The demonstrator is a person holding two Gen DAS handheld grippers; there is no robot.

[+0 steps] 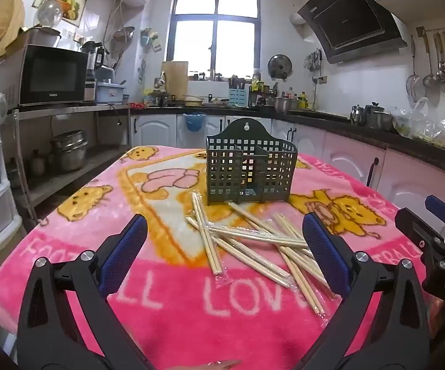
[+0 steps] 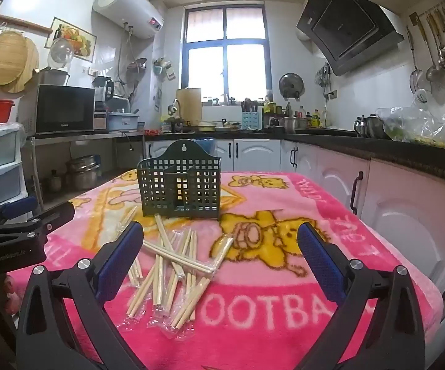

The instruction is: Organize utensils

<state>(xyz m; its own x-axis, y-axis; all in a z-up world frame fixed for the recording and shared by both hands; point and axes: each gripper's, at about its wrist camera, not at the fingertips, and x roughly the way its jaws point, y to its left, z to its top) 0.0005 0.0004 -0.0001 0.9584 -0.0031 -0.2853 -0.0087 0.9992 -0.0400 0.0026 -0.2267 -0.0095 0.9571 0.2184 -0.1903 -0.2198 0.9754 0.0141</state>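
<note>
While both claws hover spread wide and empty above the pink blanket [image 1: 68,246], you have time to choose your first pick with care. Your left gripper [image 1: 225,246] sits back from the heap of wrapped chopsticks [image 1: 253,240], and your right gripper [image 2: 220,248] frames the same heap [image 2: 173,271] from the other side, its pile lying toward the left finger. Neither touches anything yet.

The chopsticks lie crossed over one another just in front of the green holder [image 1: 250,169], which stands upright near the middle of the table. I judge the step in hand to be a first grasp. Go for a pair that lies on top and off to the edge, such as the one angled toward the holder on the left of the heap; pulling a buried pair would likely drag its neighbours. Close across the sticks near their middle so they do not swing, and mind the slick plastic sleeves, which may slip between the pads.

By count: one holder, with at least three compartments showing, none holding anything I can see. The chopsticks come to roughly seven or eight wrapped pairs, though the overlaps make an exact count uncertain.
</note>
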